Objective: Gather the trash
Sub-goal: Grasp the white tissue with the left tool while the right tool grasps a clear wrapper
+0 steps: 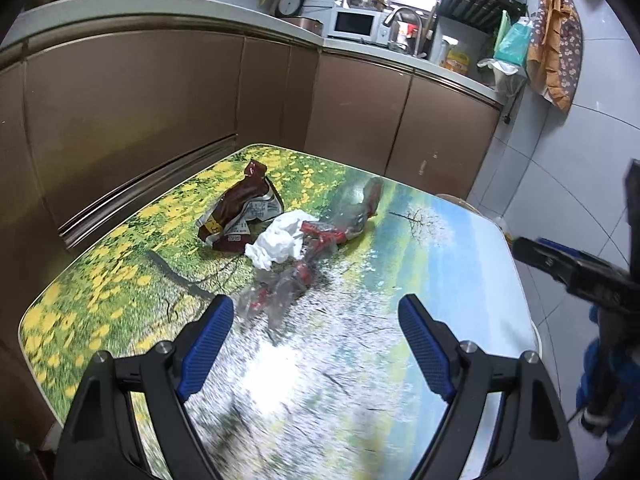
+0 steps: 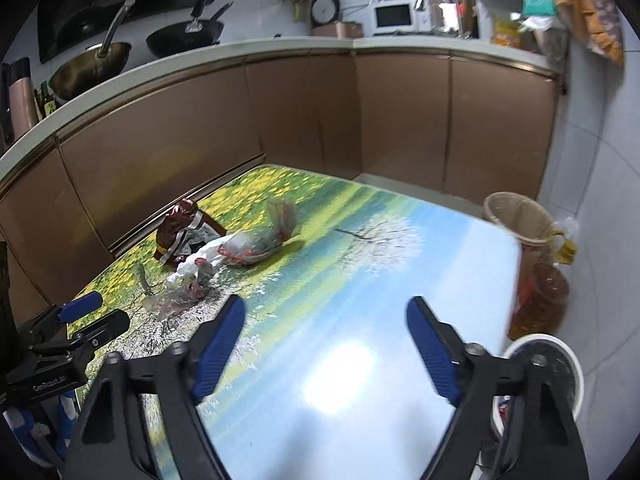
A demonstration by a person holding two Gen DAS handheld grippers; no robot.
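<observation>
A small heap of trash lies on the table. It holds a brown snack wrapper, a crumpled white tissue and clear plastic wrap with red print, with a further scrap of the wrap nearest me. My left gripper is open just short of that scrap, its blue pads holding nothing. My right gripper is open over bare table, to the right of the wrapper, tissue and plastic wrap. Each view catches the other gripper at its edge: right gripper, left gripper.
Brown cabinet doors close off the table's far and left sides. Off the table's right edge stand a wicker basket, an amber oil bottle and a white round bin. Pans sit on the counter.
</observation>
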